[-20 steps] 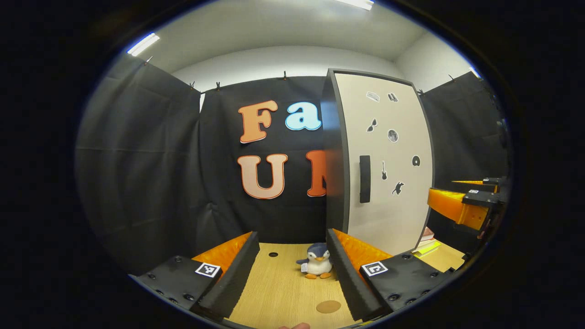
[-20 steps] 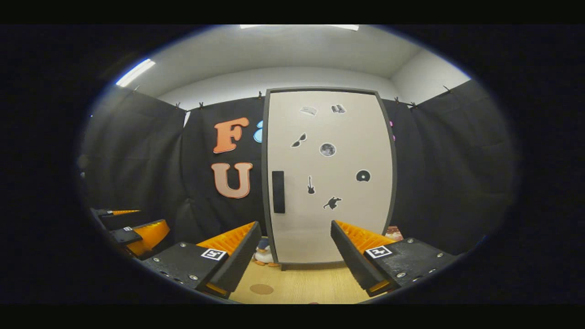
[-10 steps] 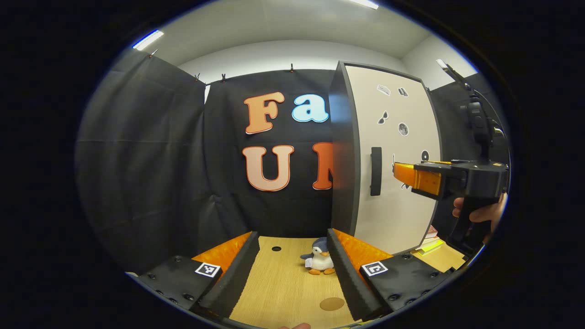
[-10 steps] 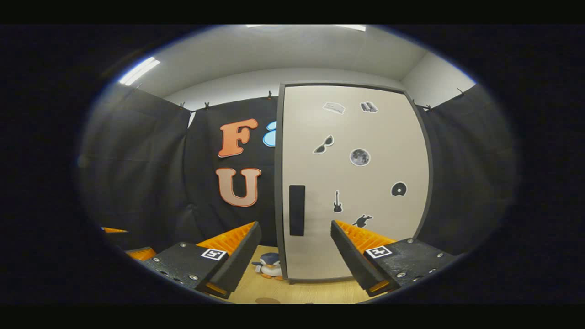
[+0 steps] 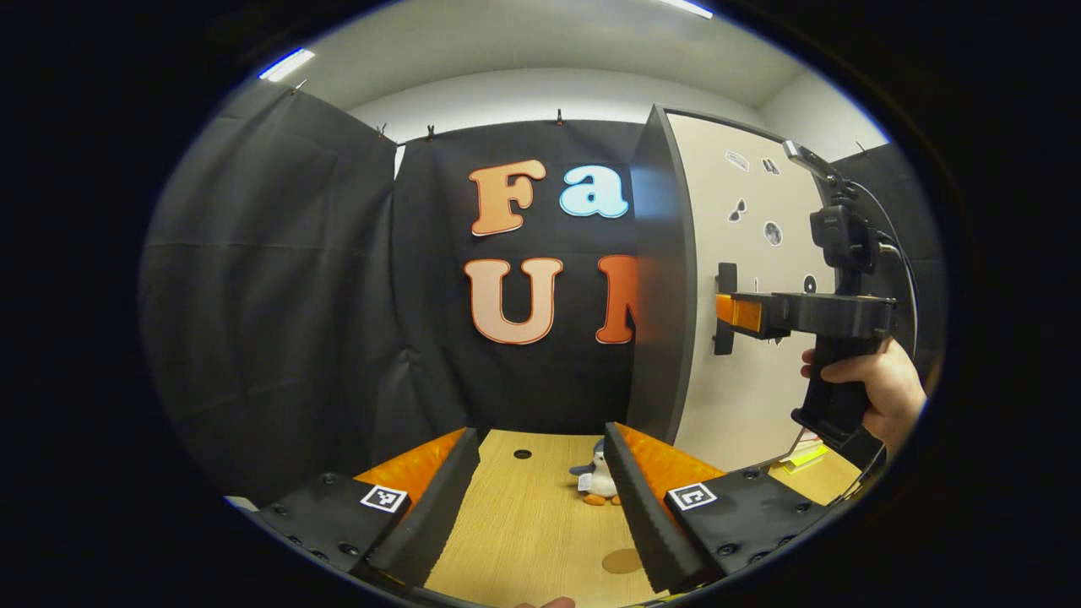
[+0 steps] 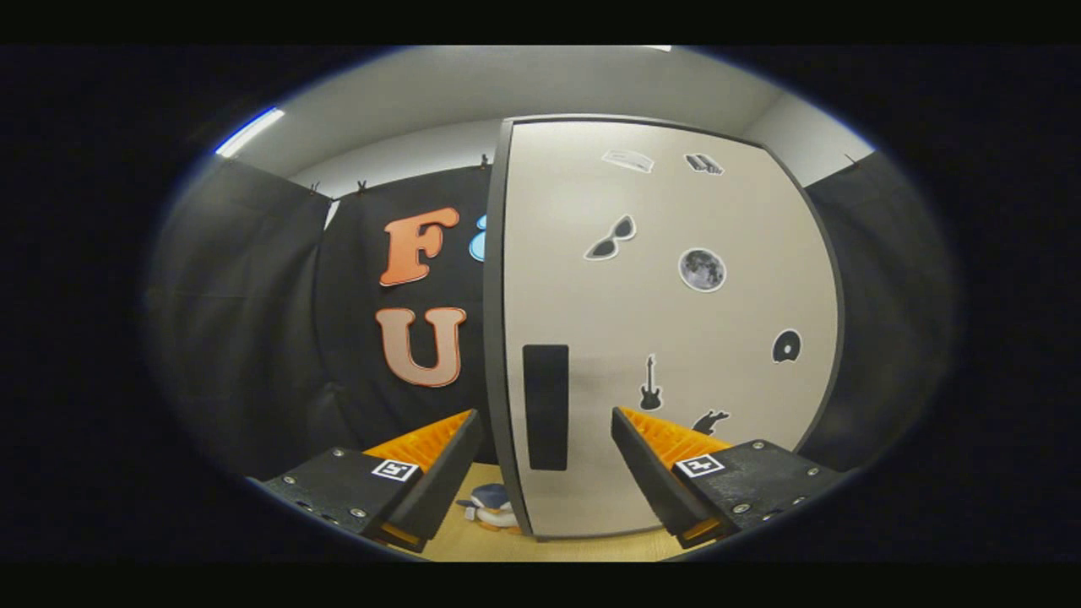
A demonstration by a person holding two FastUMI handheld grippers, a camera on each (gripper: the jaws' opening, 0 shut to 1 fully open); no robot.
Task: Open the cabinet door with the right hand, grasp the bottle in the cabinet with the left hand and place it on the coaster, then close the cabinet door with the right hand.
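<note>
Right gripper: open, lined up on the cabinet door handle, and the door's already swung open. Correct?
Not quite. The cabinet door is closed, flush in its frame, as the right gripper view shows. The rest holds: the right gripper is open and lined up on the handle, which sits between its fingers.

Staged recording booth: black cloth walls point(image 5: 279, 295) clipped at top, wooden tabletop point(image 5: 528, 523), stickered cabinet door point(image 6: 659, 321), plush penguin point(image 5: 600, 485), ceiling strip lights point(image 5: 287, 64).
</note>
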